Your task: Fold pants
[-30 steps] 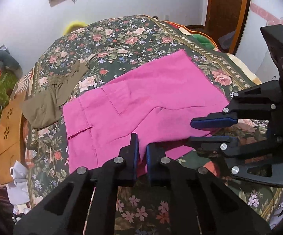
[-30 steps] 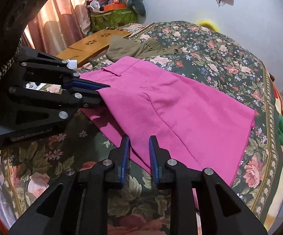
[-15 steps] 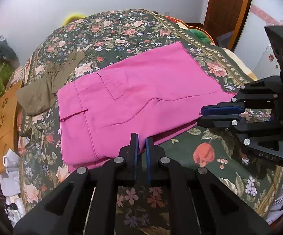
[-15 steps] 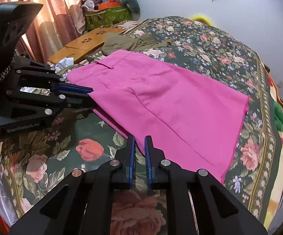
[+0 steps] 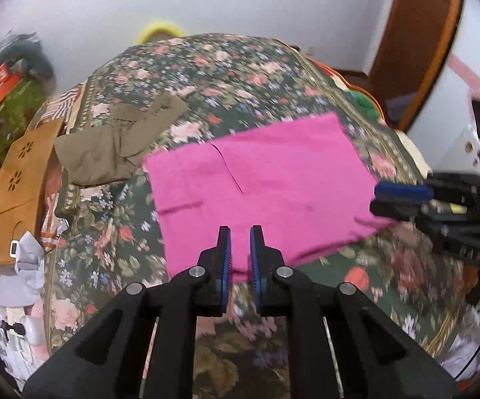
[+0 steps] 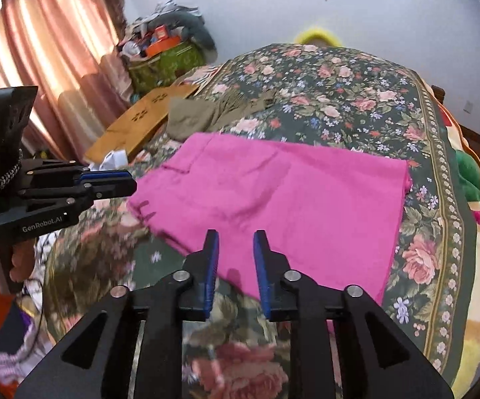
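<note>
Right wrist view: left hand-held gripper (image 6: 130,183), lettered "GenRobot.AI", seemingly beside pants (image 6: 289,199).

Both tools are matte black plastic. The left hand-held gripper (image 5: 240,232) has blue ribbed pads inside its fingers (image 5: 224,249), silver round screws at the linkage joints, and white "GenRobot.AI" lettering on its side. The right hand-held gripper (image 6: 236,237) matches it: blue pads, silver screws.

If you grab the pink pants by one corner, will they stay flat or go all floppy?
Probably floppy: the pink pants lie limp, hugging the bedspread. Likely light too, as thin cloth. The folded layers would probably slide apart.
</note>
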Available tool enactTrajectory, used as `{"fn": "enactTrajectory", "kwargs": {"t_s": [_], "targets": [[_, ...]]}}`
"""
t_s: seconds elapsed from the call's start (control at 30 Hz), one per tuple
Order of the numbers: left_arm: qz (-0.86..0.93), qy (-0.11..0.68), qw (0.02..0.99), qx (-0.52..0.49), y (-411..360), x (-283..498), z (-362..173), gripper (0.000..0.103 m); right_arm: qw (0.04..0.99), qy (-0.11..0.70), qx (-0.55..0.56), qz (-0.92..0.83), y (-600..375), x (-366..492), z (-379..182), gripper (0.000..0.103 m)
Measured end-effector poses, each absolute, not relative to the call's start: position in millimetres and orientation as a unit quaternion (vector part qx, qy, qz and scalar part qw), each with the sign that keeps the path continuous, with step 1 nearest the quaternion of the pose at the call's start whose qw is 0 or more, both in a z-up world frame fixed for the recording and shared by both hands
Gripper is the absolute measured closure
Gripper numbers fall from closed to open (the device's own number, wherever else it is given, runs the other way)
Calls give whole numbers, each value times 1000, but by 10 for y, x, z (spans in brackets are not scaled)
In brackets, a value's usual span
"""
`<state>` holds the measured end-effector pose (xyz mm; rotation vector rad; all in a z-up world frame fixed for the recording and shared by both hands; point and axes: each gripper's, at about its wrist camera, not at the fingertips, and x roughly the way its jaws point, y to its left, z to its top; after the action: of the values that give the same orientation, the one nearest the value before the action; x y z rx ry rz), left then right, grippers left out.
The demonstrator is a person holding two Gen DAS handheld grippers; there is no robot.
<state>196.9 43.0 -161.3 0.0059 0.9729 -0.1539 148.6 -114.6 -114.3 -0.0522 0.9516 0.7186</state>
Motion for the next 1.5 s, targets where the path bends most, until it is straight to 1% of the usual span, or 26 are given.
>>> {"fn": "enactTrajectory", "kwargs": {"t_s": [0.07,0.17,0.33,0.4,0.53,0.73,0.77,0.87,1.0,1.07,1.2,1.27,1.3,1.5], "targets": [[-74,468,880,-9,479,2045,-1616,84,824,454,-14,339,-1075,1539,-1181,79],[-76,481,873,-22,502,2161,-1737,77,813,473,-3,341,-1012,1597,-1294,72],[-60,522,850,-24,566,2238,-2126,77,797,504,-14,331,-972,1630,-1553,72],[-51,522,851,-26,651,2199,-2227,77,797,509,-18,326,-1038,1614,-1606,72],[-55,512,856,-41,777,2104,-2229,75,800,512,-19,311,-1250,1573,-1653,72],[-40,505,862,-18,743,2049,-2217,74,809,525,8,266,-1650,1546,-1755,72],[-39,504,862,-17,738,2044,-2219,74,809,528,18,258,-1742,1532,-1779,74],[-34,504,863,-14,739,2033,-2219,73,814,529,18,240,-1902,1489,-1790,75],[-17,502,864,-9,768,1999,-2215,73,819,529,7,224,-2012,1431,-1786,75],[19,506,862,11,821,1984,-2253,73,819,528,5,222,-2064,1414,-1788,75],[-5,509,860,-46,1058,1889,-2298,72,820,527,-3,224,-2067,1380,-1782,75],[-7,509,859,-57,1113,1858,-2286,68,822,525,-16,220,-2033,1372,-1779,75],[-7,509,859,-58,1125,1851,-2280,68,823,524,-20,219,-2025,1367,-1780,75],[2,504,864,-25,1011,1875,-2143,68,821,526,-34,220,-2012,1396,-1732,72]]}}
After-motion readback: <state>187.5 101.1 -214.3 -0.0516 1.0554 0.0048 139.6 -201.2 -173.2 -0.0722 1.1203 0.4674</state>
